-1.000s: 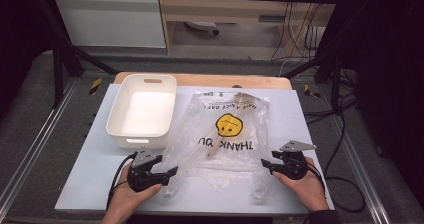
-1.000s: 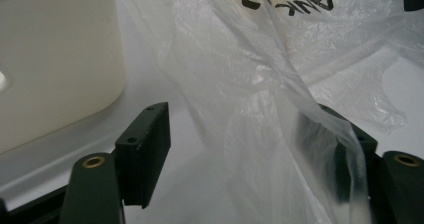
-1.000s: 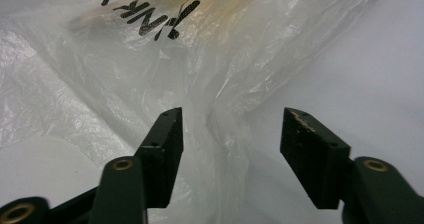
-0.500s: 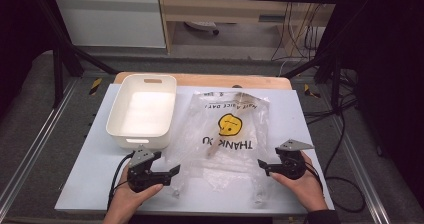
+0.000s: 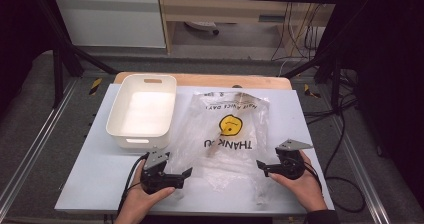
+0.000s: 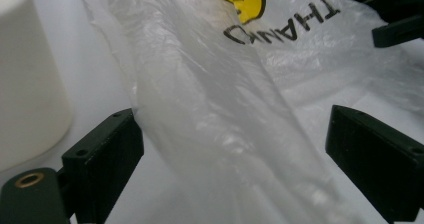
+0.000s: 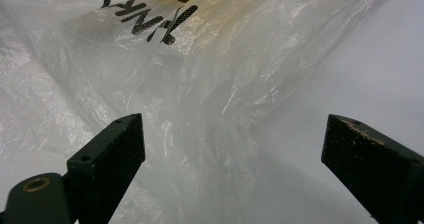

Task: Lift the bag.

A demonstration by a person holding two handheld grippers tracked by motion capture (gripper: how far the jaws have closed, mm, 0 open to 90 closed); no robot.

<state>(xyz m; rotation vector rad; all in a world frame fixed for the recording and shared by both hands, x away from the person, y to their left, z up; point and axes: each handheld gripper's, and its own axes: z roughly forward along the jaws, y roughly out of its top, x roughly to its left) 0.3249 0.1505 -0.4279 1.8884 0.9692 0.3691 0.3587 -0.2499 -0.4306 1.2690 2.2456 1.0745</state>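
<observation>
Across the middle of the white table [image 5: 90, 184] lies a clear plastic bag [image 5: 227, 139], spread flat with its printed yellow face and black lettering toward the upper centre of the high view. Something slim and pale brown sits inside it; I cannot tell what. Both grippers sit at the bag's near edge, low in the frame. The left gripper [image 5: 184, 176] has just been opening its jaws, and they now stand wide, with a fold of the film rising between them but not pinched. The right gripper [image 5: 260, 166] has likewise just been opening and is released, its jaws apart over the bag's crinkled corner. By my reading the bag has been laid down and let go, so whatever is left looks like pulling the hands clear. The film is thin, glossy and wrinkled. At upper left a white, round-cornered rectangular bin [image 5: 142, 111] with handle slots stands empty beside it.
</observation>
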